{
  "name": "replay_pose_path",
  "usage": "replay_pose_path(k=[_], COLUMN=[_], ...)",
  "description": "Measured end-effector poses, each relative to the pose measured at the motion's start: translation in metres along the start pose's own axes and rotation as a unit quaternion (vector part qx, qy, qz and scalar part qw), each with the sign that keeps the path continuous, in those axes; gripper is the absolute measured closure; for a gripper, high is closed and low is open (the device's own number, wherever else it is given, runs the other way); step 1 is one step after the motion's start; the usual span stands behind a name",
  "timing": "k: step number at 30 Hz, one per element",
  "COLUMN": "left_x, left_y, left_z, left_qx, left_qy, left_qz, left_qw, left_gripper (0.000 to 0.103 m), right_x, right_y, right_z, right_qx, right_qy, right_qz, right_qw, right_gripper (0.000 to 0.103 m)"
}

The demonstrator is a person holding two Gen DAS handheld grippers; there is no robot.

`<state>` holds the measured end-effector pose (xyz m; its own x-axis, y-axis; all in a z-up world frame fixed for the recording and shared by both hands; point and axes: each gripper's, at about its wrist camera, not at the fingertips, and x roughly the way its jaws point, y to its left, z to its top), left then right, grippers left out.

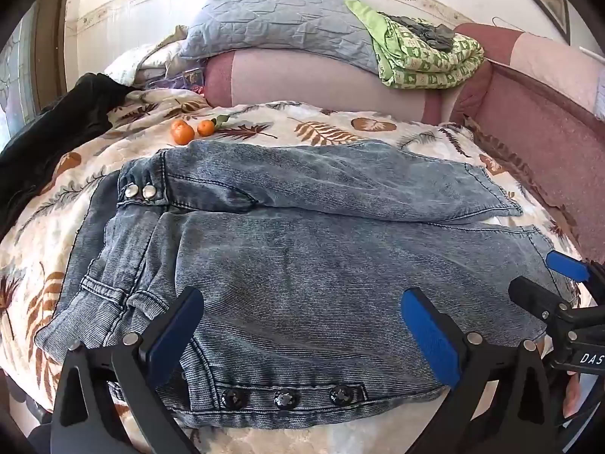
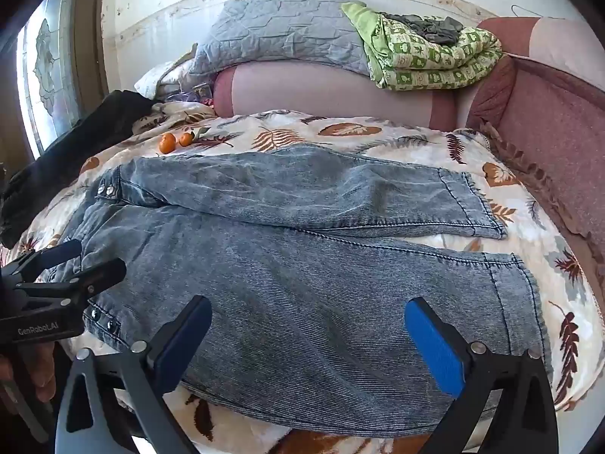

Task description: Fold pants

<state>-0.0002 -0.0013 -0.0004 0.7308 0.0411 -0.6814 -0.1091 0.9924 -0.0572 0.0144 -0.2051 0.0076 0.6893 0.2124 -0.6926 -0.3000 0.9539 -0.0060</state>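
The jeans (image 1: pixel 302 249) lie flat across the leaf-print bedspread (image 1: pixel 325 128), legs side by side. Both grippers hover over the near leg, jaws wide apart and empty: left gripper (image 1: pixel 302 325) by the waistband, right gripper (image 2: pixel 308 340) toward the hem. Two tangerines (image 1: pixel 193 130) sit beyond the jeans.

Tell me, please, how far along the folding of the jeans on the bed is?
Barely begun. Done: the jeans lie spread flat on the leaf-print bedspread, legs side by side, no fold made. In hand: nothing; the left hand-held gripper and right hand-held gripper hover open over the near leg. Left: every fold.
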Motion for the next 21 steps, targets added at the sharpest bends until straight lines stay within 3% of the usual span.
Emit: replay_pose_path(k=[3,4,21], left_x=[-0.001,-0.002,0.001], left_y=[-0.016,-0.011,-0.004], left_z=[-0.005,-0.004,-0.004], left_qx=[0.022,0.017,0.003], left_qy=[-0.009,-0.007,0.001], left_qz=[0.018,0.007,-0.013], left_qw=[0.9996,0.9998,0.9999], left_gripper=[0.0,0.0,0.0], right_x=[0.001,0.001,0.005], right_y=[0.006,0.002,-0.003], right_z=[-0.003,-0.002,0.0], right_qx=[0.017,0.025,0.016], right_qy=[0.006,0.01,0.014], right_qz=[0.017,0.025,0.011], right_qw=[1.0,0.999,1.0], right_gripper=[0.0,0.0,0.0])
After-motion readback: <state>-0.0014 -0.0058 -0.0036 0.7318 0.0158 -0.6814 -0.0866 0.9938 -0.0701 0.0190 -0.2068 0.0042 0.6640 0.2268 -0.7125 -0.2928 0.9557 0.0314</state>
